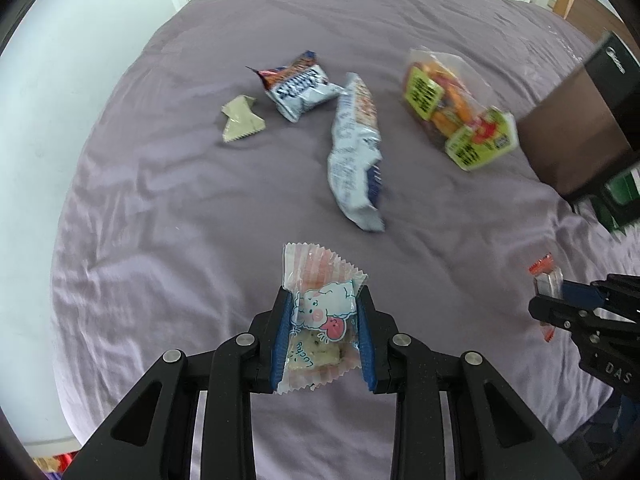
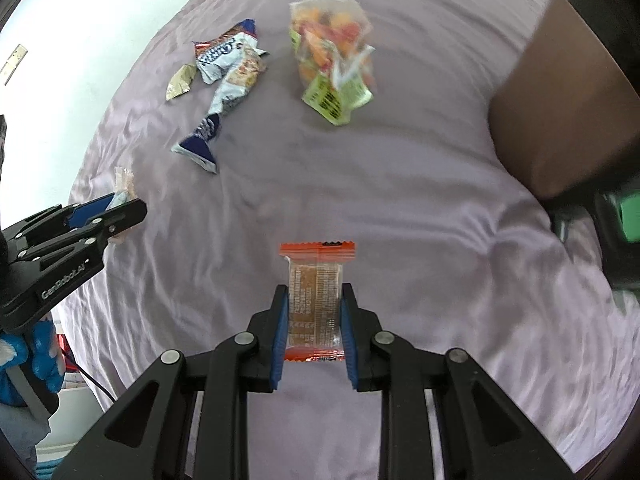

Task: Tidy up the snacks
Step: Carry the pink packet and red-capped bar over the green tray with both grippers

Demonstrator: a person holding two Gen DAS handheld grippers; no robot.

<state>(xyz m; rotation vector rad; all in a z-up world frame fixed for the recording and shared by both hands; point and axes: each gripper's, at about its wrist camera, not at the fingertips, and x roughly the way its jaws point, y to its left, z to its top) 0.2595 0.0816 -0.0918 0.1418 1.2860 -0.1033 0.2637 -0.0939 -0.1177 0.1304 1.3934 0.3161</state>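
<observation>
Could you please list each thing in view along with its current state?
left gripper: shut on the sheep-print snack, held above the sheet
right gripper: shut on the orange-ended bar
long blue-white packet: lying crumpled
small blue-white bag: lying puffed
beige wrapper: lying flat
green-labelled clear bag: lying, sealed
brown box: standing at the bed's edge

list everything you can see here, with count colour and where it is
sheep-print snack: 1, pink and white, in the left gripper
orange-ended bar: 1, brown, in the right gripper
long pouch: 1, pale blue, mid bed
crumpled packet: 1, blue and white, far side
small wrapper: 1, beige, left of the packet
candy bag: 1, orange and green, beside the box
box: 1, brown, right edge
bedsheet: 1, lilac, underneath
left gripper: black, blue pads, shut
right gripper: same, shut
</observation>
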